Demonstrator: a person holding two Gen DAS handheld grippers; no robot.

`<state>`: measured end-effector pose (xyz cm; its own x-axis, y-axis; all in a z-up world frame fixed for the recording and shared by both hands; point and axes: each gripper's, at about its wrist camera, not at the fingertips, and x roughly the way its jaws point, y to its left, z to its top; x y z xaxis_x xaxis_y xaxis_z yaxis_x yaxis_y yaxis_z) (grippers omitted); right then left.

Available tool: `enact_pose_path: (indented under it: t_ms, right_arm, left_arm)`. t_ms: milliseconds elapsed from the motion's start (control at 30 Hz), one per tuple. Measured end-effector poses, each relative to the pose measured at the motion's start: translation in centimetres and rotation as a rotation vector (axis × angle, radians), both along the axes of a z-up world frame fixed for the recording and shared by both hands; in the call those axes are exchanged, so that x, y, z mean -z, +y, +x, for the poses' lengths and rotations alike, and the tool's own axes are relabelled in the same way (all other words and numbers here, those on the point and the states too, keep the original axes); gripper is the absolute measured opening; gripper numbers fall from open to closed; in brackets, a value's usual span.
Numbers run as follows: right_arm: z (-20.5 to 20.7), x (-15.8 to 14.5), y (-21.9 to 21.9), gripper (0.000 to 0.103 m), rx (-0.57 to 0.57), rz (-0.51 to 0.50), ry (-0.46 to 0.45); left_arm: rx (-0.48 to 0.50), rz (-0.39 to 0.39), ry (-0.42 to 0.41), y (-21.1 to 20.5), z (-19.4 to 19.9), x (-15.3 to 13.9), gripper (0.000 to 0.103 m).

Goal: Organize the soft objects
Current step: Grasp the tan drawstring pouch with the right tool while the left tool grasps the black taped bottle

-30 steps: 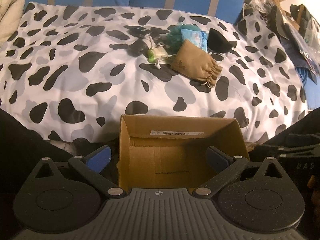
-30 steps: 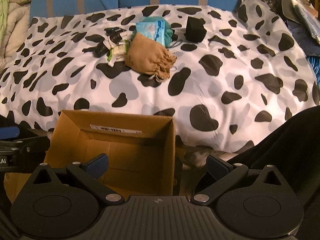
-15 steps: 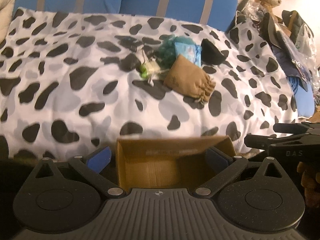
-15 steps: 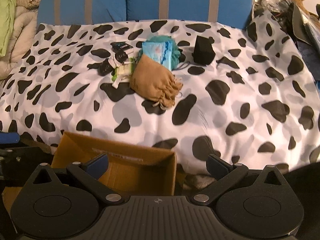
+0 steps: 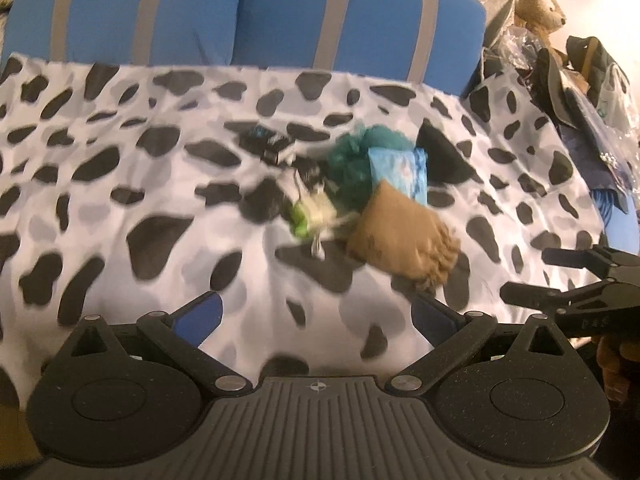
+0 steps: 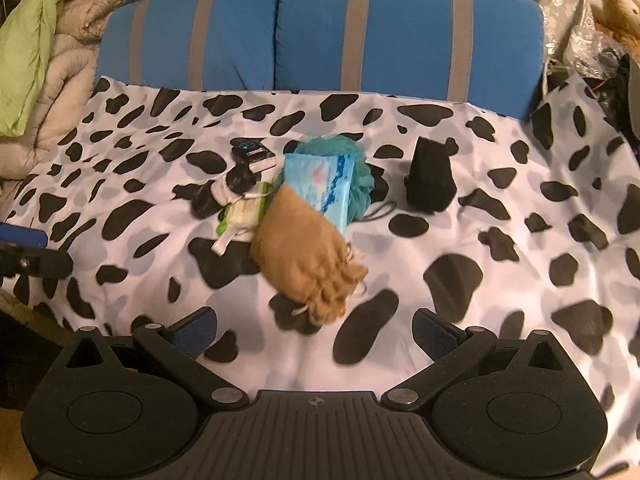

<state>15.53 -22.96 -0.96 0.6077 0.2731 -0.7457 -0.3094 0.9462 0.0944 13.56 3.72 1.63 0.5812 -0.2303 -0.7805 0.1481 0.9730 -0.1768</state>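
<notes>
A pile of soft things lies mid-bed on the cow-print cover (image 6: 480,200): a tan drawstring pouch (image 6: 308,256) (image 5: 400,236), a light blue tissue pack (image 6: 320,184) (image 5: 400,172), a teal mesh sponge (image 6: 360,176) (image 5: 352,160), a green-white packet (image 6: 244,212) (image 5: 312,212), a black roll (image 6: 208,200), a small dark box (image 6: 254,154) (image 5: 264,144) and a black pouch (image 6: 430,180) (image 5: 440,156). My right gripper (image 6: 314,330) hovers open just short of the tan pouch. My left gripper (image 5: 314,316) is open and empty over the cover, nearer than the pile. The right gripper shows at the edge of the left wrist view (image 5: 576,280).
Blue cushions with grey stripes (image 6: 320,32) back the bed. Crumpled green and beige bedding (image 6: 44,60) lies at the left. A teddy bear (image 5: 538,0) and a heap of bags and clutter (image 5: 580,92) sit at the right edge.
Both grippers have risen and moved forward over the bed. The cardboard box seen below them earlier has dropped out of view. The pile is now much closer.
</notes>
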Motion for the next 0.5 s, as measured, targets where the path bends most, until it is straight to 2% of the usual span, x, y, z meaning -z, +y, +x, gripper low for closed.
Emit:
enact_pose_path:
  t_ms: [233,500]
  right_arm:
    - [3.7,1.0,-0.4,0.103,-0.076,0.036,-0.017]
    - [6.9,2.6,0.7,0.103,-0.175,0.035,0.010]
  left_arm:
    - [0.016,-0.001,-0.060,0.2,4.0,0.9,0.103]
    - [0.043,0.154,-0.139,0.1,7.1,3.0,0.103]
